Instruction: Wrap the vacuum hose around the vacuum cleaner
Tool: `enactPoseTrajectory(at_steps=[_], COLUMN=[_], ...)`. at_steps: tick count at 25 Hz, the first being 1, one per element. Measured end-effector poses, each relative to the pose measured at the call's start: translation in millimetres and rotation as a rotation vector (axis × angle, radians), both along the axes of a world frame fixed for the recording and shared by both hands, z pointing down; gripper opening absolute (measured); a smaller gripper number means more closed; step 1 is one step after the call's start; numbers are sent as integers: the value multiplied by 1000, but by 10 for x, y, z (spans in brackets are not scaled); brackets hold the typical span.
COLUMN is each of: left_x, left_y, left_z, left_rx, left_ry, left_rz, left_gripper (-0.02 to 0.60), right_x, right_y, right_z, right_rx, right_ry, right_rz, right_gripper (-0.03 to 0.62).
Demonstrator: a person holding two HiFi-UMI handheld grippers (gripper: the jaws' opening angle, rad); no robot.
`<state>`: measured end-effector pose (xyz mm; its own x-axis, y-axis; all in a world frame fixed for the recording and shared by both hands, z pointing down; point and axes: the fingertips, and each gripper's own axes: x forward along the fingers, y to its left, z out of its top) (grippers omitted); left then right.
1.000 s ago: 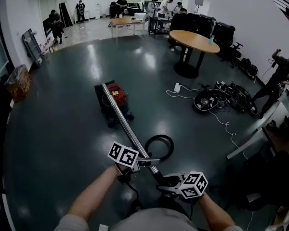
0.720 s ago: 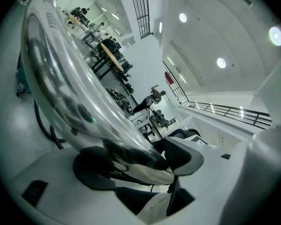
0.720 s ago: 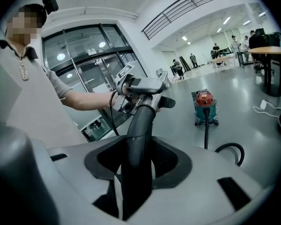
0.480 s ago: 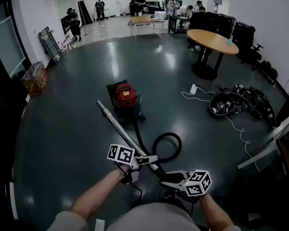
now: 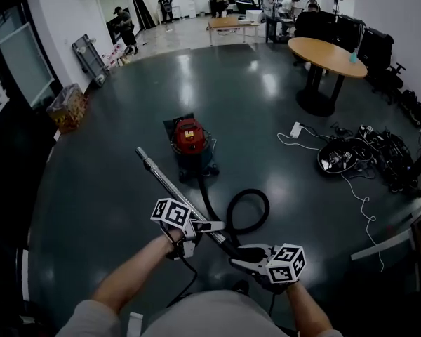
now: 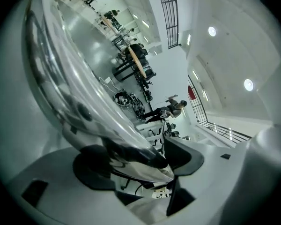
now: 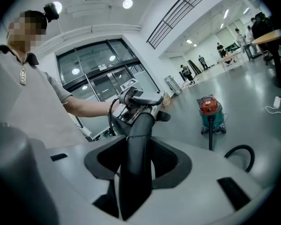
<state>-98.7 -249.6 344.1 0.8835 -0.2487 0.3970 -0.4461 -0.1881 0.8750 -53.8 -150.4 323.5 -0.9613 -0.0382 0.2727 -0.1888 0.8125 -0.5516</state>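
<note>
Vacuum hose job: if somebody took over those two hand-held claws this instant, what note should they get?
Left gripper: shut on the metal wand.
Right gripper: shut on the black handle at the wand's near end.
Vacuum cleaner: on the floor ahead. The hose runs from it in a loose floor loop toward the handle.
Done: wand in both grippers.
Left: all the wrapping. No hose is round the vacuum cleaner yet.

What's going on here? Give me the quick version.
Two hand-held grippers carry a vacuum's wand: the left gripper is clamped on the metal tube, the right gripper on the black hose handle. The red vacuum cleaner sits on the floor ahead, its hose lying in a loop, not yet wrapped around it.
</note>
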Motion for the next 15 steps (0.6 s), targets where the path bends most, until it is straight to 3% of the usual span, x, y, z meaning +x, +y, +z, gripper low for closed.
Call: enactPoseTrajectory(at_steps=[6,10,15], left_x=[121,115,27], left_y=[-29,-75,-210], left_z=[-31,-67,-91], left_rx=[-81,-32,11], left_ry=[7,-27,-26], left_rz=[91,111,70], left_gripper=[318,318,318], right_x=[190,259,215], right_y=[-177,-297,-457], right_z=[-20,-19,-29], right_rx=[-11,-27,-16], right_ry=[-46,-78,-65], right_rz=[-19,-21,-24], right_gripper=[166,166,166])
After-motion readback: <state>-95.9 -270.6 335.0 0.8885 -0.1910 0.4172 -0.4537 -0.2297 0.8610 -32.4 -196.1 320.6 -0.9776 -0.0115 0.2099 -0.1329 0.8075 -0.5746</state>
